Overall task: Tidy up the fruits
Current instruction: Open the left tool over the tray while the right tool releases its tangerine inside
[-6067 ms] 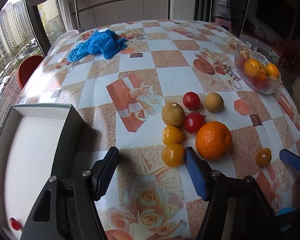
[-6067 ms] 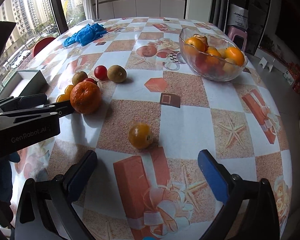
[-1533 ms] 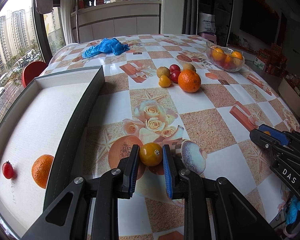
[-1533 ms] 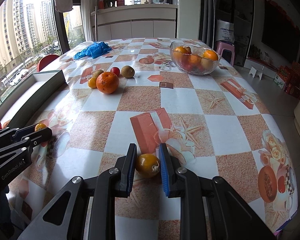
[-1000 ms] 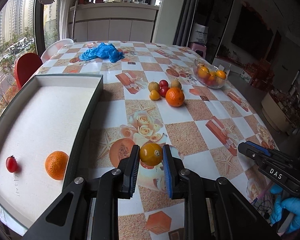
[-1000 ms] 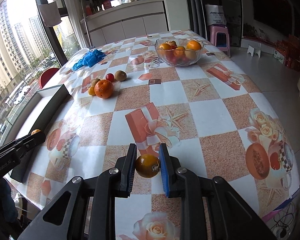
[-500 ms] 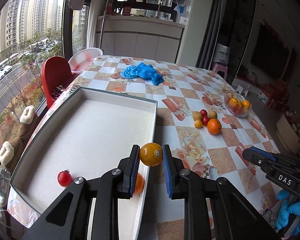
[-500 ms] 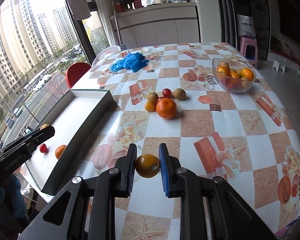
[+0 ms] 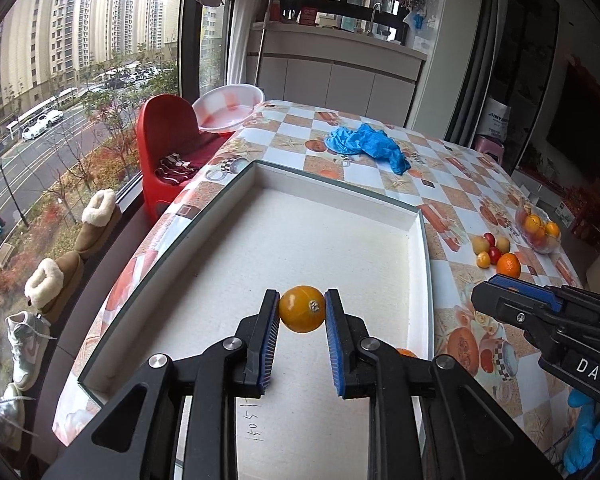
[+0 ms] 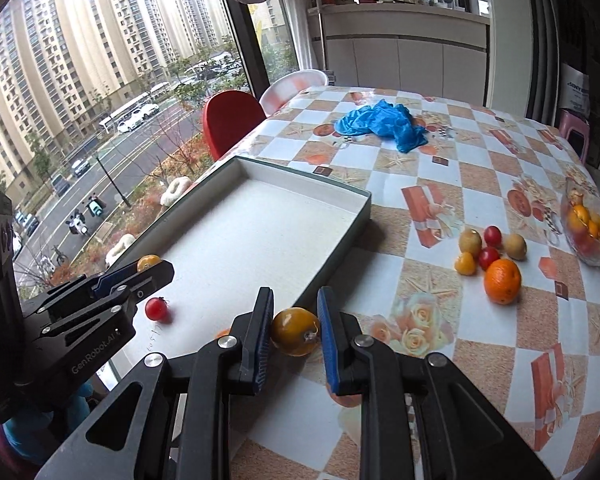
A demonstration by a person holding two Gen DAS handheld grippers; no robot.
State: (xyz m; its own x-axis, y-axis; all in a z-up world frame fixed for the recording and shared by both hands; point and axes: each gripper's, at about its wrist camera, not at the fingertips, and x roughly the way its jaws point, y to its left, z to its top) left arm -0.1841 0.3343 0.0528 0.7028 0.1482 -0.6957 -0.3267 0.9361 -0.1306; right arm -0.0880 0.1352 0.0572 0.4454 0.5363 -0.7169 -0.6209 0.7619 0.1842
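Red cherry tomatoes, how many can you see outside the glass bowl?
3. One red cherry tomato lies in the tray near the left gripper. Two sit on the table in the loose fruit cluster. Others may be hidden in the bowl.

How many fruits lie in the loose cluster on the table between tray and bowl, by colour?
Red fruits: 2
Tan fruits: 2
Small yellow fruit: 1
Orange: 1
Total: 6
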